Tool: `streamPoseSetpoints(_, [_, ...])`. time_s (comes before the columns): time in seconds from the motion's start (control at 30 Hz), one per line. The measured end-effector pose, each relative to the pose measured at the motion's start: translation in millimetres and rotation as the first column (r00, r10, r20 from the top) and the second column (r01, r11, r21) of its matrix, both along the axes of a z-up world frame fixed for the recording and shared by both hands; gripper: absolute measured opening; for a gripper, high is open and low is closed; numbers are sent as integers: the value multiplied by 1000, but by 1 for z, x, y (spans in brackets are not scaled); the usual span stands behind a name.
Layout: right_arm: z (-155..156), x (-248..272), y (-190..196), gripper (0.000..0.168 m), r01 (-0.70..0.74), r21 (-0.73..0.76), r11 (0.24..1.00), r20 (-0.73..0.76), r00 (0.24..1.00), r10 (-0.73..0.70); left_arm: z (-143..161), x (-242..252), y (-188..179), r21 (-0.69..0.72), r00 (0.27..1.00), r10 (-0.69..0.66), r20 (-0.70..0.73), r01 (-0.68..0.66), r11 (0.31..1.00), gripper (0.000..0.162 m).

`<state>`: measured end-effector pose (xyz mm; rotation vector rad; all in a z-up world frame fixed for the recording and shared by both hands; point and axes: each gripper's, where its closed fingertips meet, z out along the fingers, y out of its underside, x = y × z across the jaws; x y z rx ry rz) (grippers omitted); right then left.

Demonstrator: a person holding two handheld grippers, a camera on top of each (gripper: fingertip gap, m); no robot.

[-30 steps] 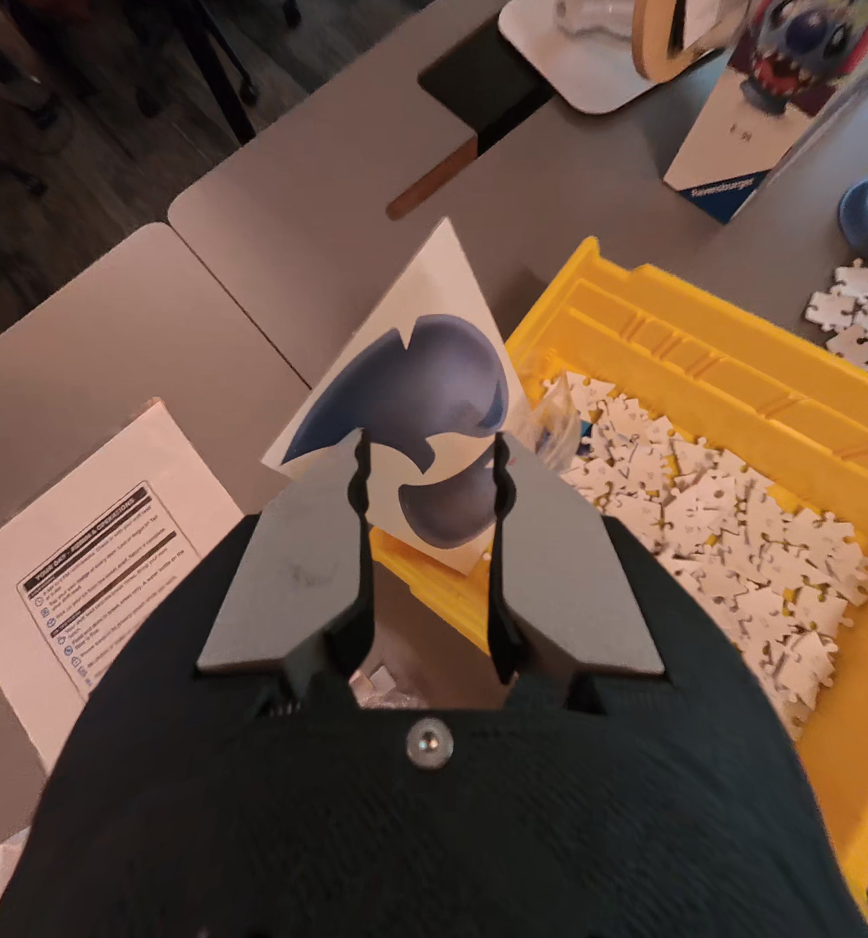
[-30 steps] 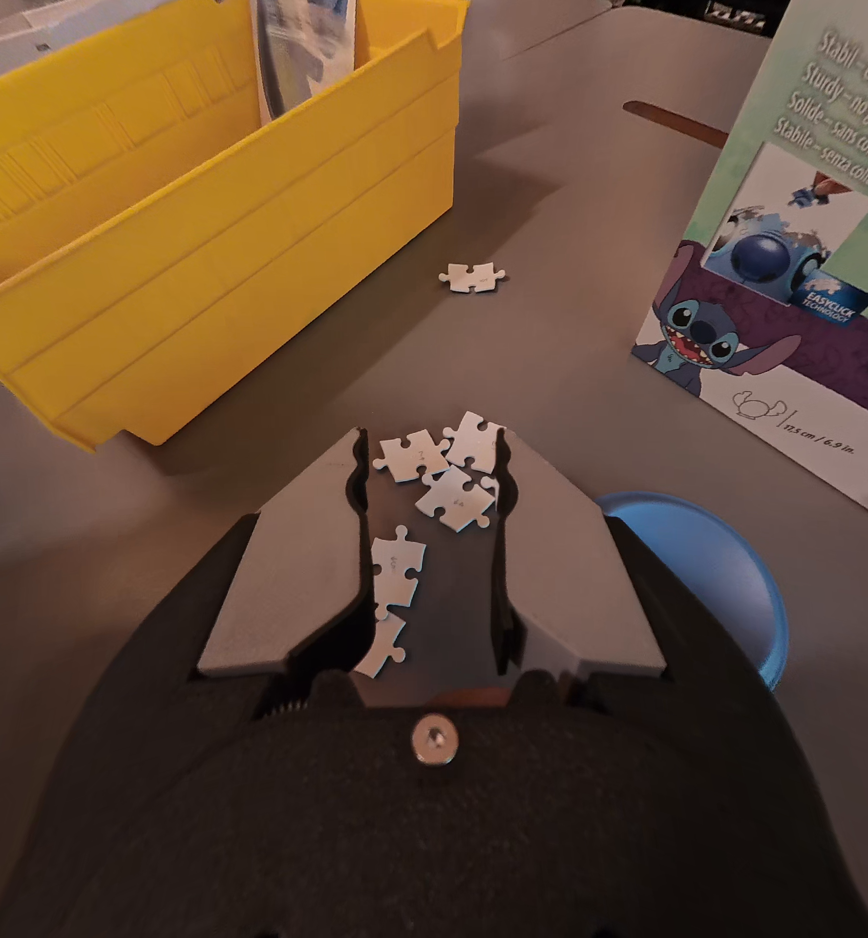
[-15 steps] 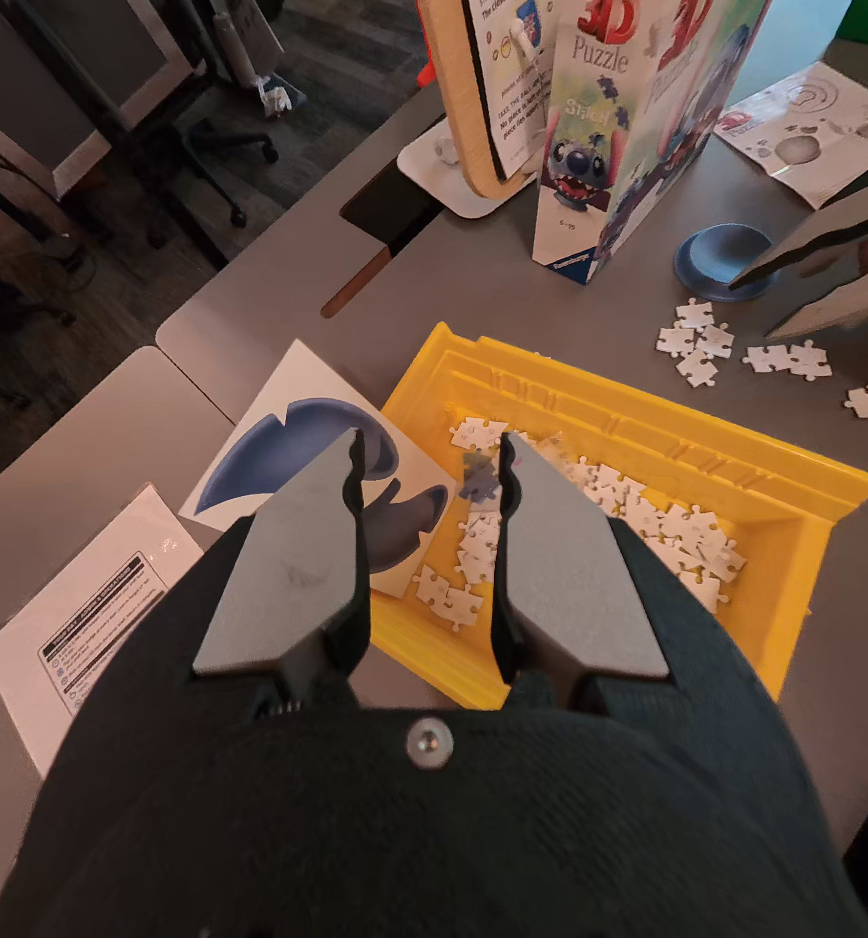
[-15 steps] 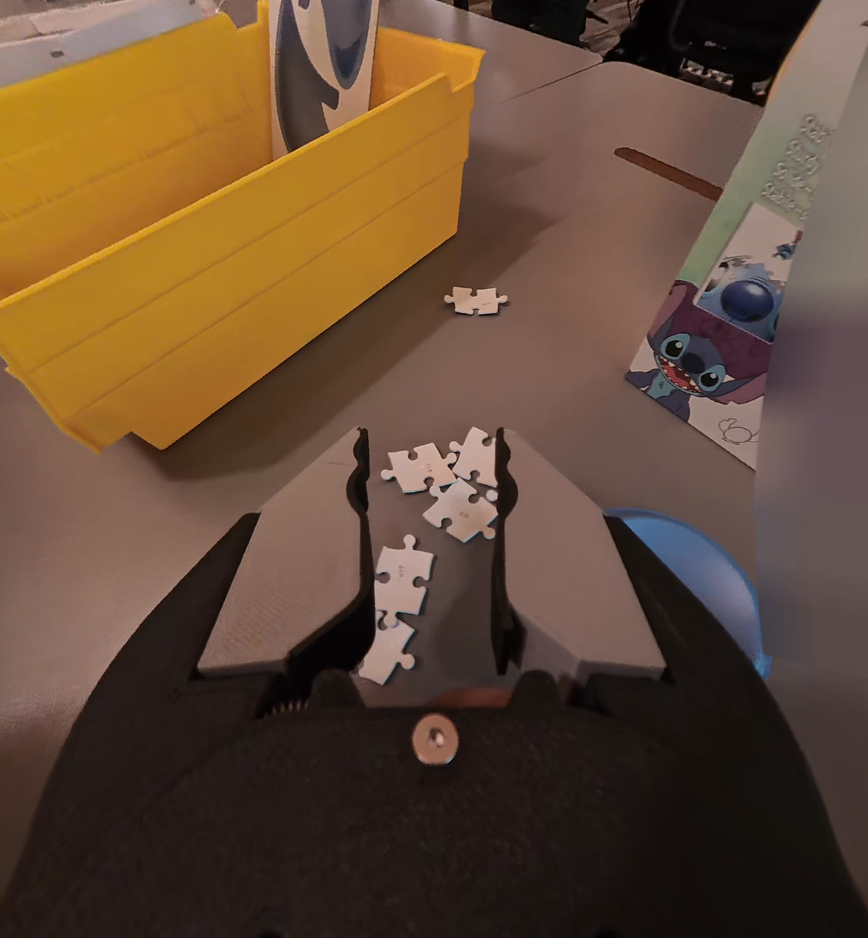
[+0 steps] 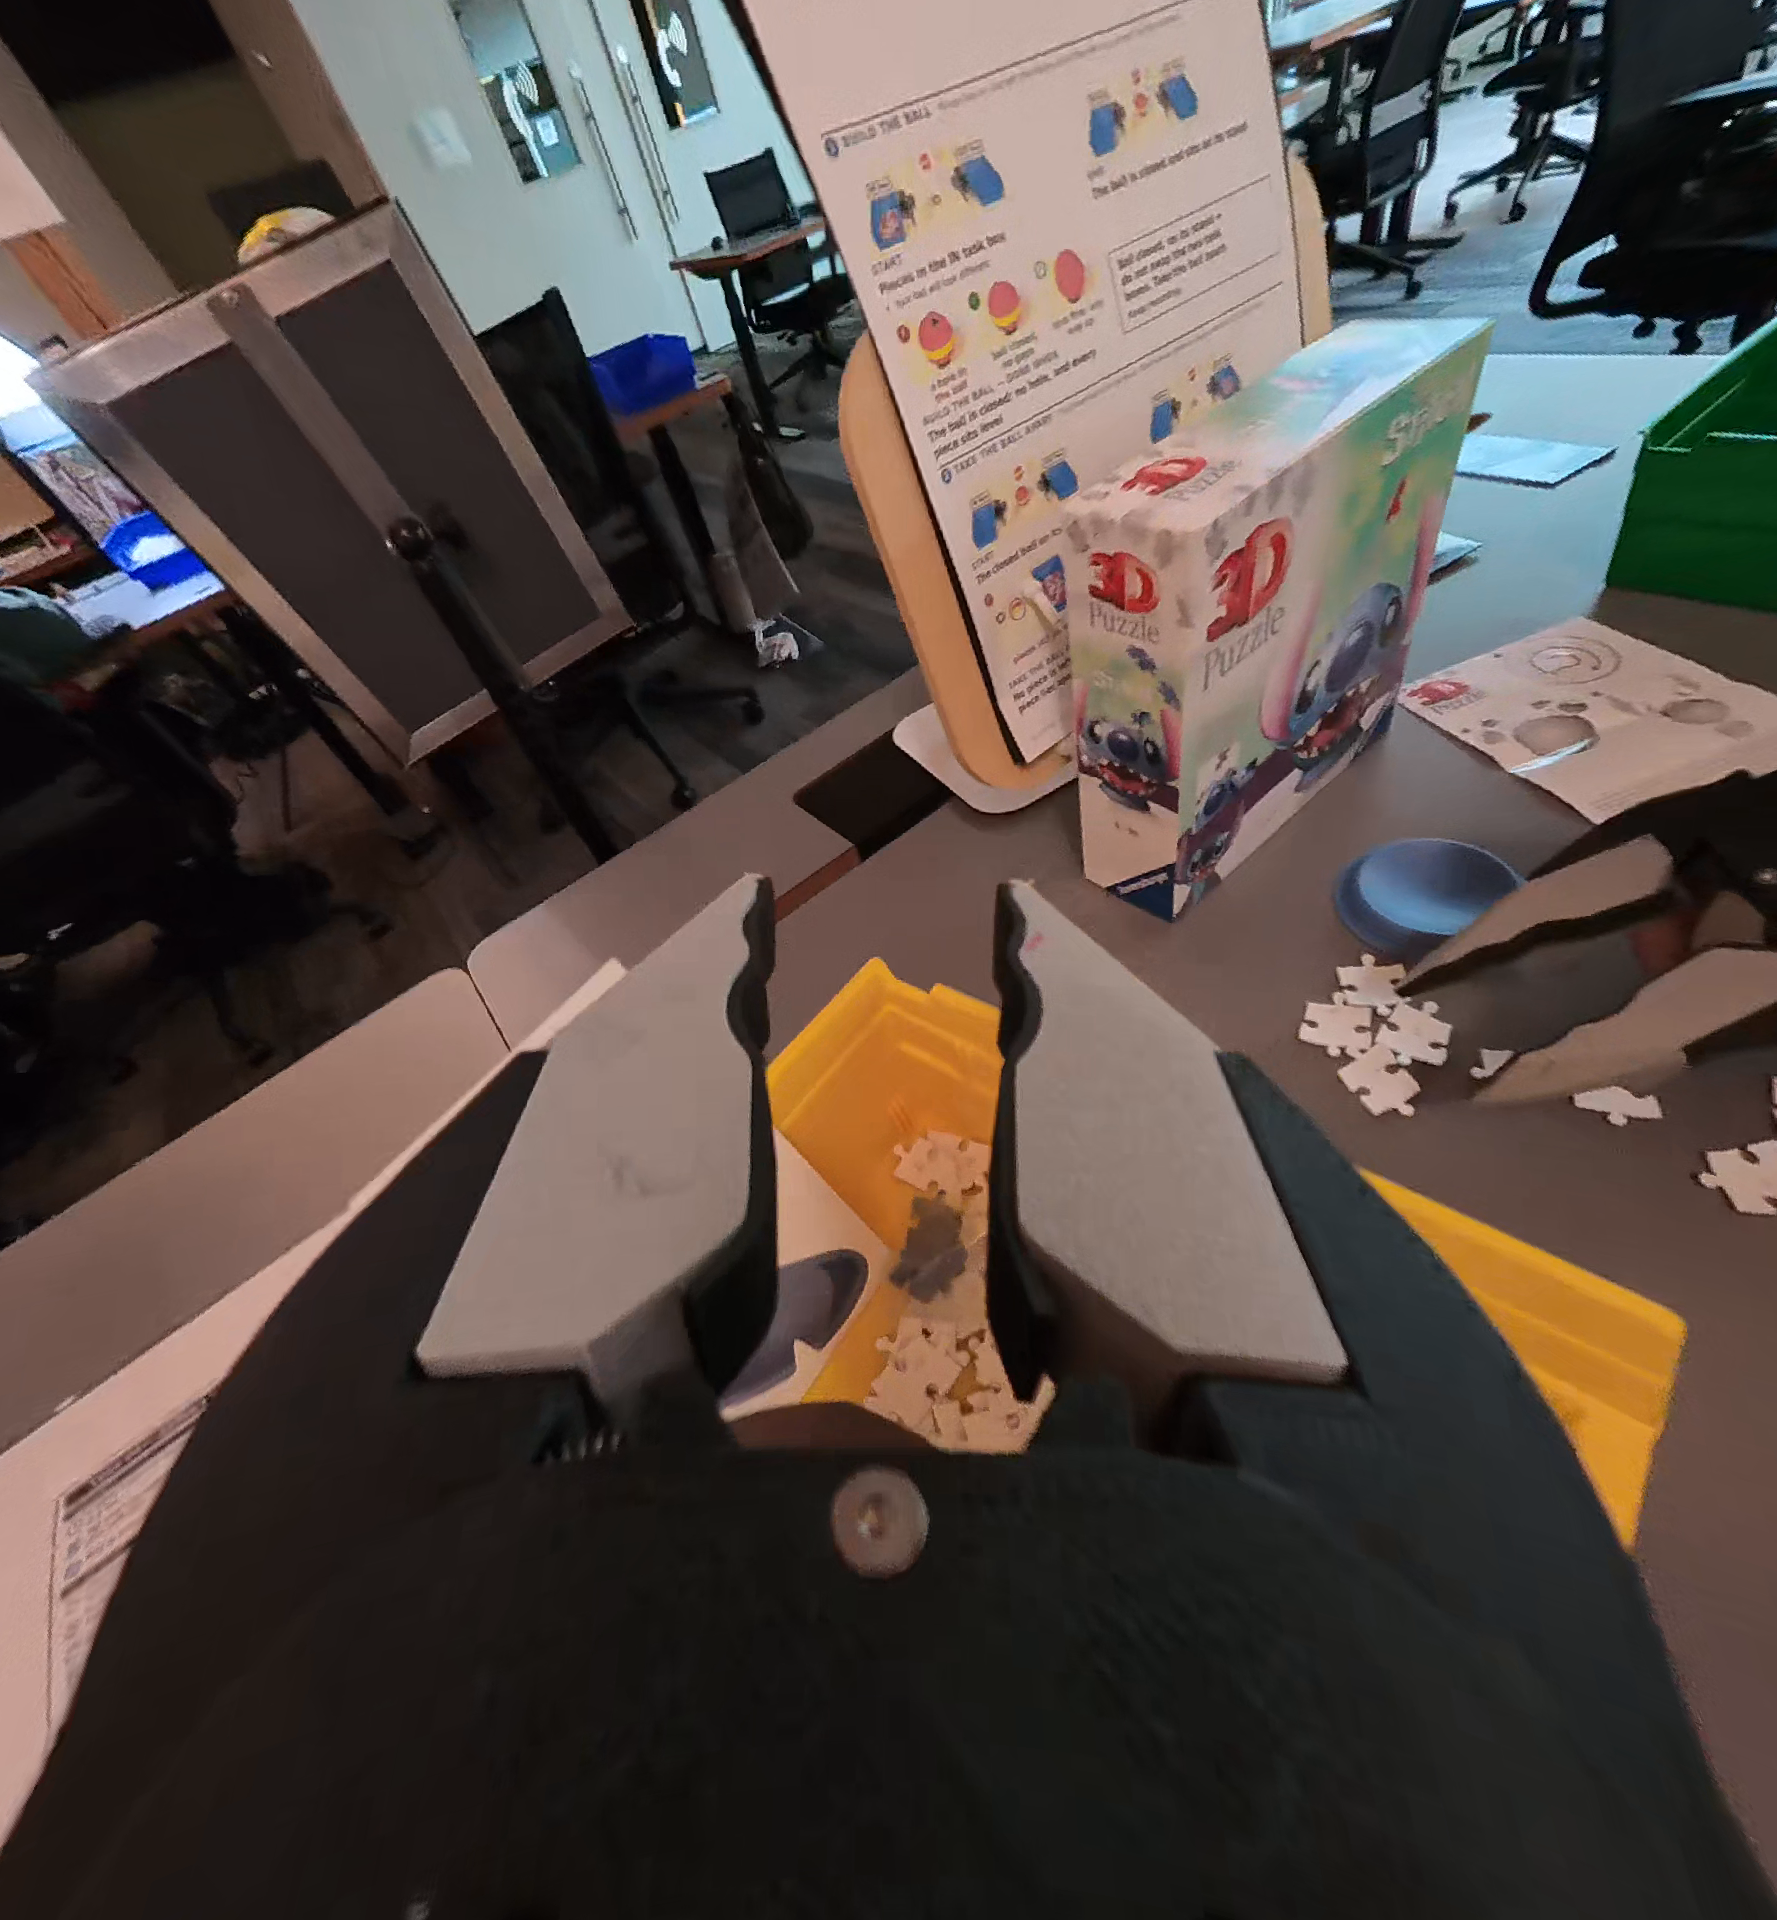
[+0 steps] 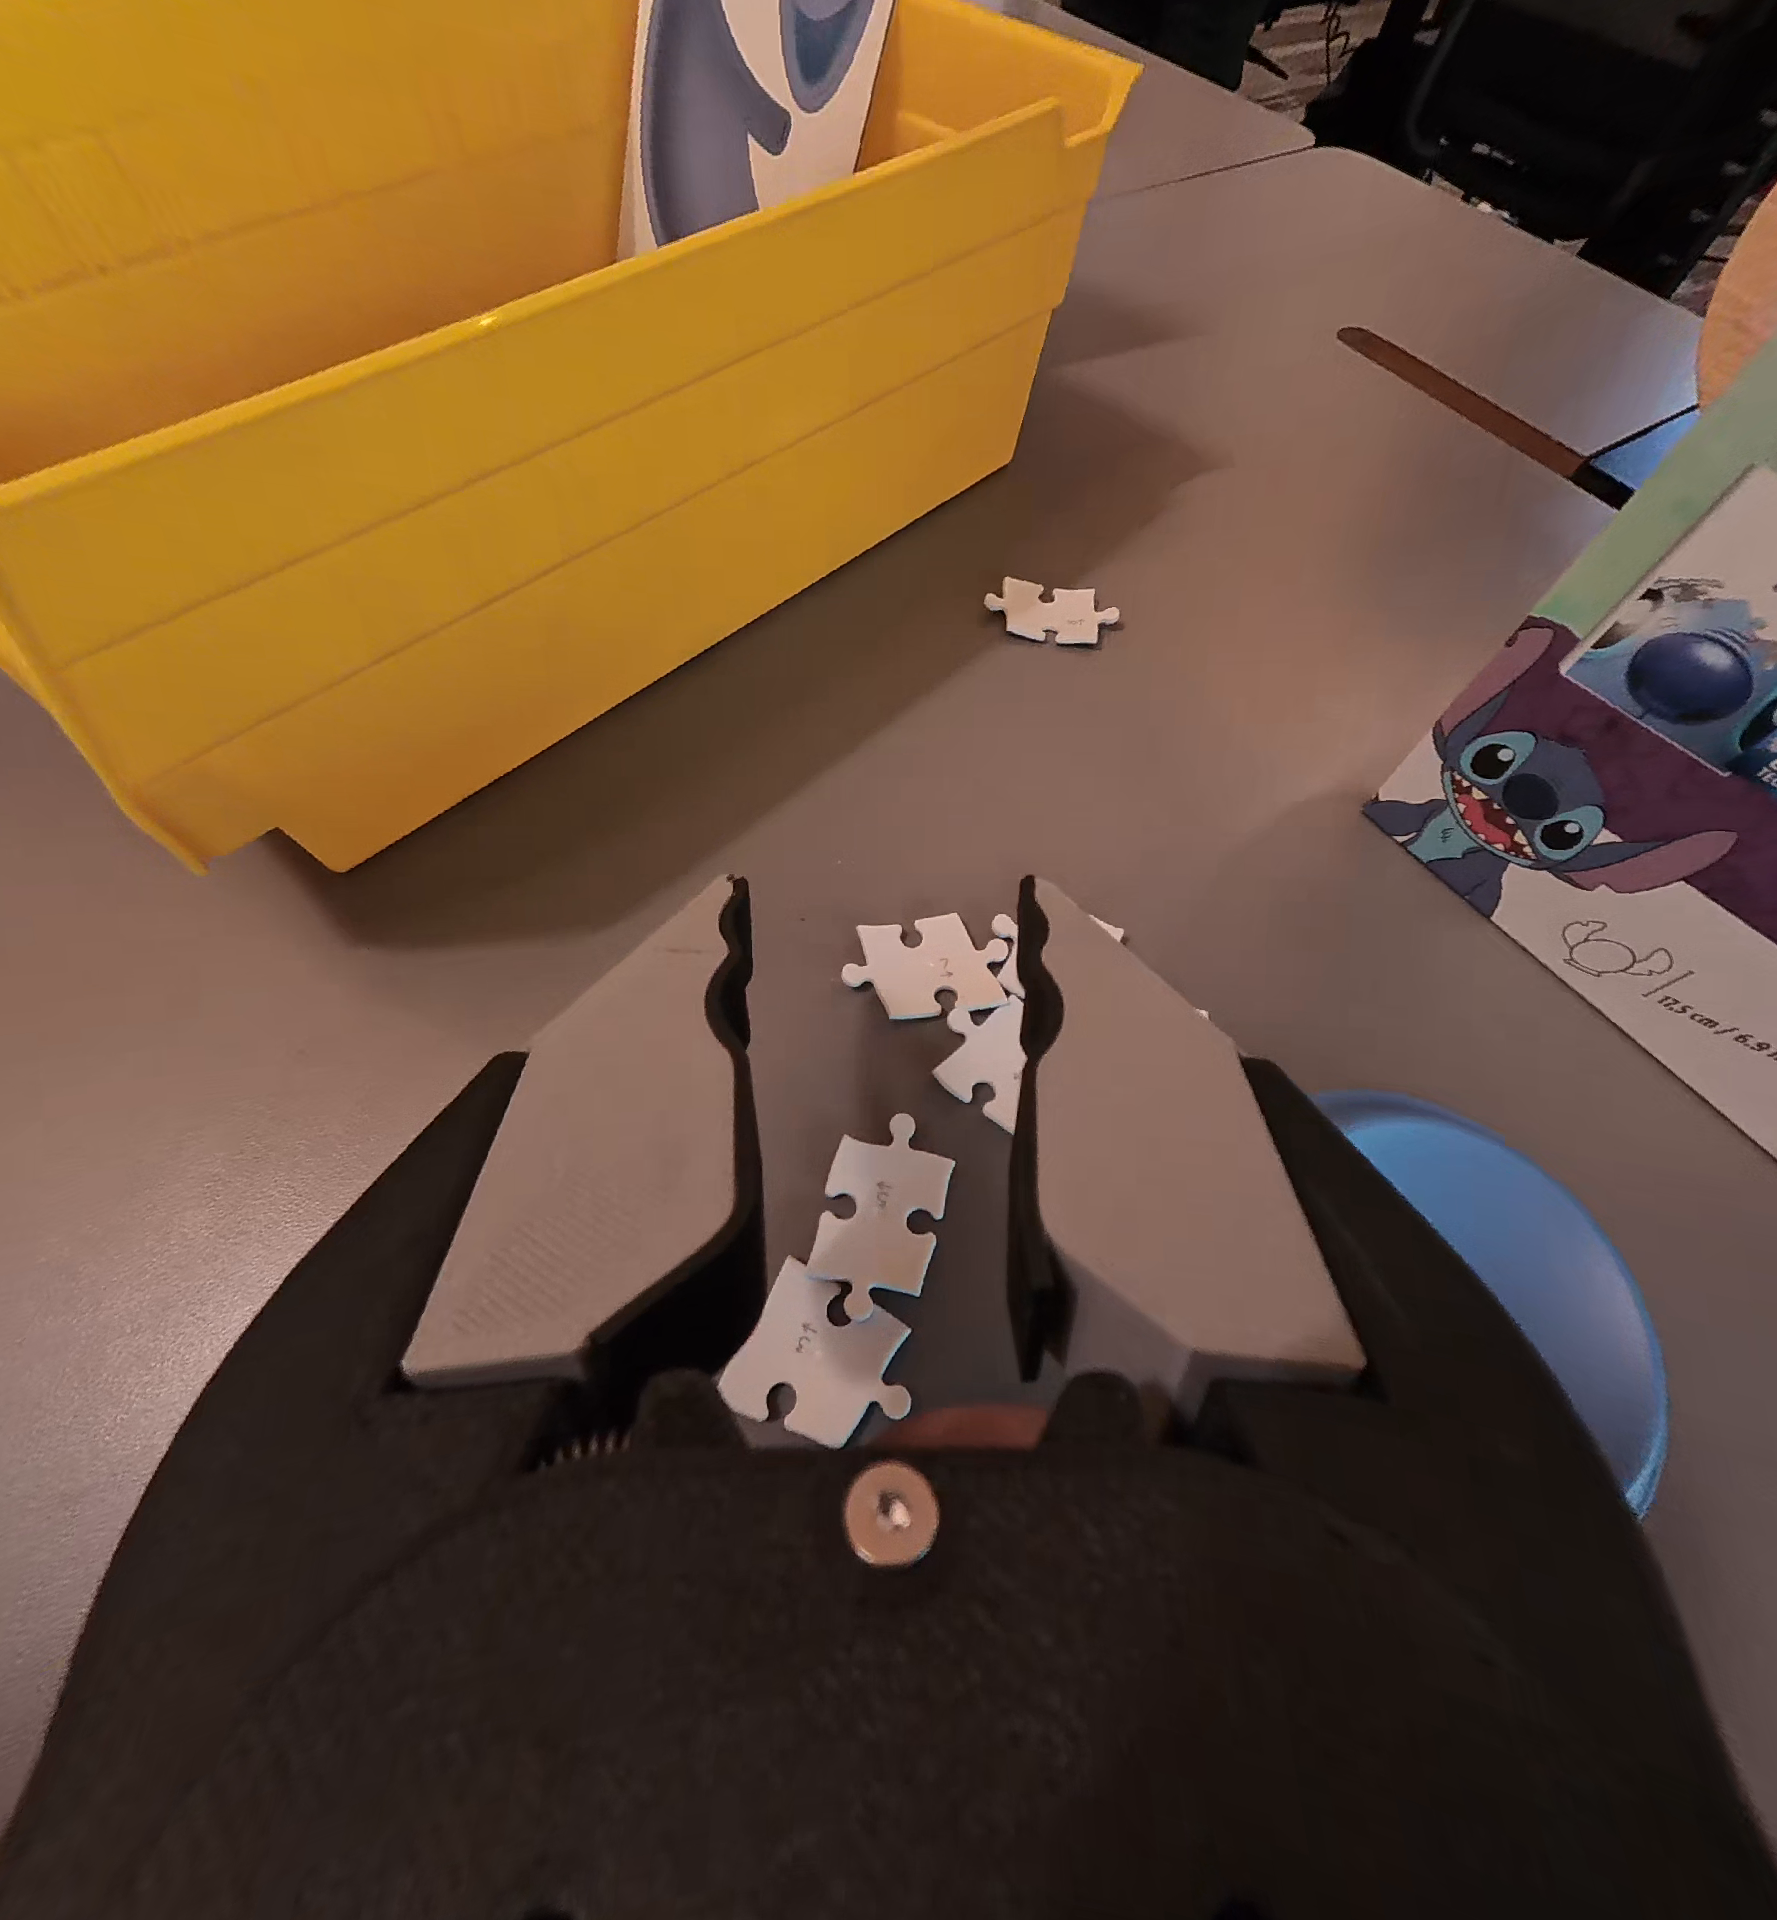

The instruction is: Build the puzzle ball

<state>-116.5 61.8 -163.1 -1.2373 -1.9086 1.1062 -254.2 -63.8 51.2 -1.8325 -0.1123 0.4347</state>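
Left hand-held gripper [image 5: 879, 951] hangs jaws apart, empty, above the yellow bin [image 5: 1549, 1340] of spare puzzle pieces [image 5: 941, 1371], while right hand-held gripper [image 6: 884, 935], also apart, straddles loose pieces [image 6: 879, 1210] mid-counter beside the blue stand [image 6: 1528, 1236], likely choosing one to join.

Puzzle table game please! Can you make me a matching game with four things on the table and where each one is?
Things
1. big yellow plastic bin
2. round blue plastic stand
3. tall cardboard puzzle box
4. two joined white puzzle pieces

Places
A. standing upright in front of the instruction board
B. lying alone on the grey table between the bin and the box
C. holding a heap of loose white pieces
D. beside the box, next to the right gripper

Pairs: 1-C, 2-D, 3-A, 4-B
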Motion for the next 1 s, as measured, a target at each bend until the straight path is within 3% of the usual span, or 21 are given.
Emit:
streamPoseSetpoints(0.13, [6,1,-1,48,0,-9,1000,-21,1000,0,-19,-15,-23,70,998,13,61,-18,997,34])
streamPoseSetpoints(0.23, [7,1,-2,48,-1,16,1000,-32,999,1,-20,-30,-42,262,997,-4,79,-17,965,28])
streamPoseSetpoints(0.33, [2,0,-2,49,4,82,997,-31,1000,-1,-20,-41,-58,458,989,-52,140,-18,889,10])
streamPoseSetpoints(0.53, [-3,0,4,50,25,217,976,-41,999,-16,-47,-71,-66,399,957,57,283,-171,901,9])
streamPoseSetpoints(1.0, [-4,-1,17,49,67,252,966,-37,998,-60,-49,-75,-70,438,953,36,301,-171,883,7])
